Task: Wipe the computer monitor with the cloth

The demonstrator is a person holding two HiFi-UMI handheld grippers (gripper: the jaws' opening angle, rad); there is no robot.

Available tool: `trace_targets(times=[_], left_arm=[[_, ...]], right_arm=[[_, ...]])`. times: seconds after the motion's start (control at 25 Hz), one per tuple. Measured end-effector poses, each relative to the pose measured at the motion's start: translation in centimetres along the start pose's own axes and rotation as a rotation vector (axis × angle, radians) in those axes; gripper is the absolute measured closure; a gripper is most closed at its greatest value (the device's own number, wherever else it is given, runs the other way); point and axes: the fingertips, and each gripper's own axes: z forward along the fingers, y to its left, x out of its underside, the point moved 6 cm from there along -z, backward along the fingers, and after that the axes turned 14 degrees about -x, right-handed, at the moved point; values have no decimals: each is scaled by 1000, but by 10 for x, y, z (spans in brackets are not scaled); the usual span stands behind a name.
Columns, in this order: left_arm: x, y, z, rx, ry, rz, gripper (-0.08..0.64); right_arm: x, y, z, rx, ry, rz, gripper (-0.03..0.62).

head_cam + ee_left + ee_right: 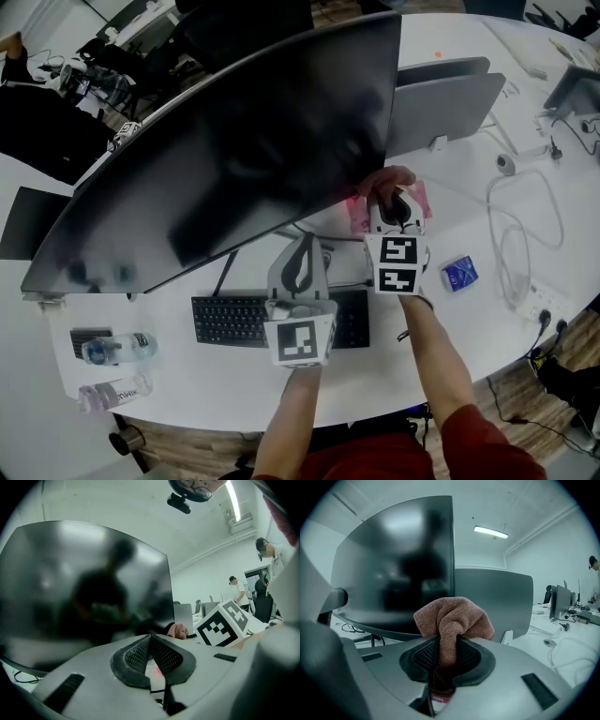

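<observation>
Right jaws: the right gripper (447,656) has its ribbed black pads pressed onto a fold of the cloth (454,618), pinching it.
Cloth: pinkish-brown terry with a looped nap, bunched into a soft lump above the pads, at the lower right corner of the monitor (393,564), close to its edge; whether it touches the glass cannot be told.
Left jaws: the left gripper (151,656) has its pads pressed together at the tips with nothing between them, below the monitor's lower edge, near its middle.
Marker cubes: white cubes (398,262) with bold black square patterns, one on each gripper, in front of the monitor.
Monitor: wide, curved, glossy dark screen in a thin frame, showing blurred reflections.
Grey panel: the matte back of another screen (450,103), just behind the monitor's right end.
Counter: smooth white top (469,187) that carries the monitor.
Keyboard: flat, black (230,321), in front of the monitor.
Bottle: clear plastic (117,349), lying on its side, in front of the monitor's left end.
Blue packet: small and square (459,273), right of the monitor; its print is too small to read.
Cable: a thin white loop (516,234), well to the right of the monitor.
</observation>
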Motion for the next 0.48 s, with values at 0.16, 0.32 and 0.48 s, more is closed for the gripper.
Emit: trace_targets(times=[0.16,0.32,0.48], left_arm=[[0,5,-1,-7,-2,6,532],[-2,12,-3,-19,-6,-19,532],[-2,21,-7,-32,-10,-23,532]], right_arm=[[1,2,-1,10,-1,17,509],[3,7,1,15,-1,38,509],[4,14,2,13,4,34,509]])
